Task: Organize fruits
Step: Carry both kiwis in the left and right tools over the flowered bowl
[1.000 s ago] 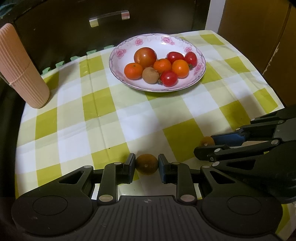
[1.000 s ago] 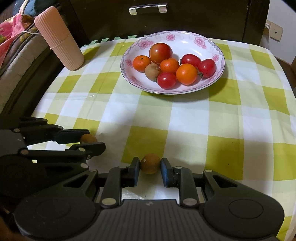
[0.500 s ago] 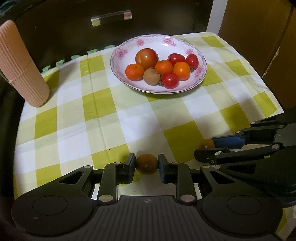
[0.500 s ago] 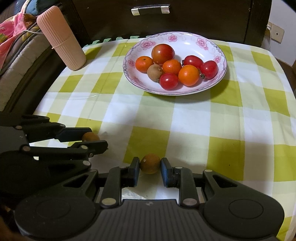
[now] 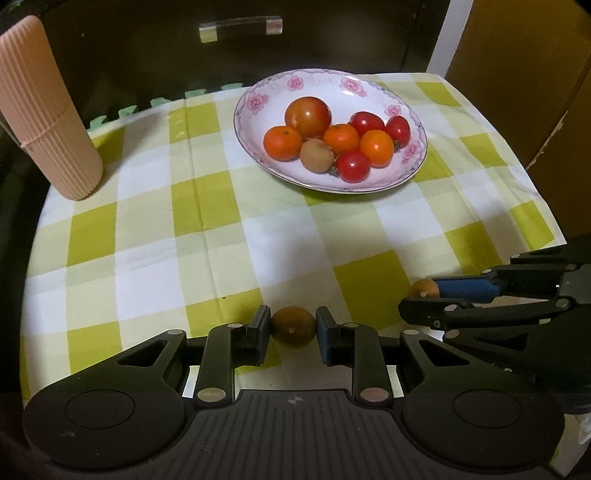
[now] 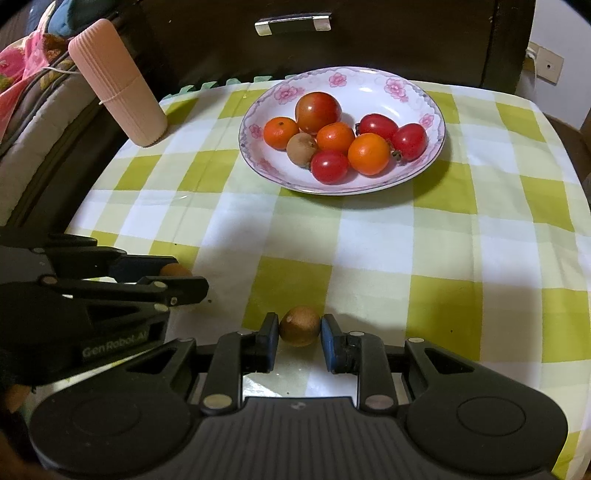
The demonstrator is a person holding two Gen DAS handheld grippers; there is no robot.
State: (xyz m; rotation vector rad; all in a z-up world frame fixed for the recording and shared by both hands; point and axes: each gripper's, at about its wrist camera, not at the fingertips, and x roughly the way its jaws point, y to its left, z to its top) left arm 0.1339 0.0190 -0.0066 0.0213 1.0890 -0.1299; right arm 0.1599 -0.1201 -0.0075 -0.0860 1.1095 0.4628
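Observation:
My left gripper [image 5: 293, 328] is shut on a small brown round fruit [image 5: 293, 326] near the table's front edge. My right gripper [image 6: 299, 328] is shut on a second brown fruit [image 6: 300, 325] beside it; this fruit also shows in the left wrist view [image 5: 424, 288]. A white floral plate [image 5: 258, 155] at the back holds a large tomato [image 5: 307, 116], small oranges, cherry tomatoes and one brown fruit [image 5: 316, 155]. The plate also shows in the right wrist view [image 6: 432, 155].
A ribbed pink cylinder [image 5: 48, 122] stands at the table's back left, also in the right wrist view [image 6: 122, 92]. A yellow-green checked cloth [image 5: 207, 240] covers the table. A dark drawer front with a handle [image 5: 240, 27] is behind. Bedding [image 6: 33, 81] lies left.
Both grippers have moved forward a little with their fruits, so the plate looks closer. Both grips are unchanged.

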